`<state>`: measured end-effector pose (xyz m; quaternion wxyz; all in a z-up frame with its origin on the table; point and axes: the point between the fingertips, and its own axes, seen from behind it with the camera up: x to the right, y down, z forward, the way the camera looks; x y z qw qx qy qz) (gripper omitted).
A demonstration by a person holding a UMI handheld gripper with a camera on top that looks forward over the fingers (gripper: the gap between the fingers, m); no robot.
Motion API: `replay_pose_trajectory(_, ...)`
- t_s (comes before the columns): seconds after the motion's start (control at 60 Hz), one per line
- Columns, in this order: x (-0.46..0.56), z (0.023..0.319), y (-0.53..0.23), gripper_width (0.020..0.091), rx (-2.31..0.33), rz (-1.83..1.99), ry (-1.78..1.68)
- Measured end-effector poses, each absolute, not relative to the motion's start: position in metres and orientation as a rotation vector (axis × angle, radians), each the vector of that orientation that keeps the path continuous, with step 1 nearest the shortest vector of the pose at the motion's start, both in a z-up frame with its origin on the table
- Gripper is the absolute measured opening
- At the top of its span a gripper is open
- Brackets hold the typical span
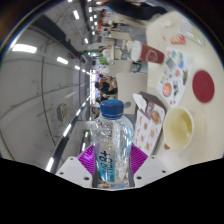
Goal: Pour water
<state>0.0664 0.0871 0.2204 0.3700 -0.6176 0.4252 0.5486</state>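
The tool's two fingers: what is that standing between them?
A clear water bottle with a blue cap stands between the purple pads of the tool, which appear to press its sides; the gripper view shows it. A white bowl lies beyond.

Bottle (114, 140) between claw (115, 160) fingers; bowl (179, 127) beside.

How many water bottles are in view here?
1. The water bottle, blue-capped, stands upright between the gripper jaws, which press on it. Others may be hidden among the tilted background clutter.

A clear water bottle (114, 140) with a blue cap is clamped between the gripper (113, 160) fingers, tilted beside a cream bowl (179, 127).
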Motion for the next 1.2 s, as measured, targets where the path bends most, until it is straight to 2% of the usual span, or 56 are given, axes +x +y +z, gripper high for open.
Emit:
replay_pose_trajectory(0.117,0.124,0.262,0.086,0.0406,-1.695,0.993,0.702)
replay_pose_trajectory(0.25,0.185,0.292,0.085,0.0406,-1.739,0.517,0.353)
replay_pose_trajectory(0.383,0.234,0.250,0.079,0.0405,-1.812,0.164,0.144)
replay_pose_trajectory(0.467,0.257,0.210,0.082,0.0405,-1.862,0.015,0.060)
replay_pose_trajectory(0.5,0.265,0.188,0.078,0.0407,-1.884,-0.024,0.030)
replay_pose_trajectory(0.733,0.263,0.103,0.070,0.0410,-1.987,-0.062,-0.042)
replay_pose_trajectory(0.9,0.266,0.072,0.064,0.0423,-2.015,-0.036,0.009)
replay_pose_trajectory(0.967,0.264,0.073,0.068,0.0419,-1.983,-0.030,0.023)
replay_pose_trajectory(1.167,0.268,0.073,0.060,0.0587,-2.021,-0.027,0.045)
replay_pose_trajectory(1.2,0.272,0.073,0.056,0.0664,-2.040,-0.047,0.057)
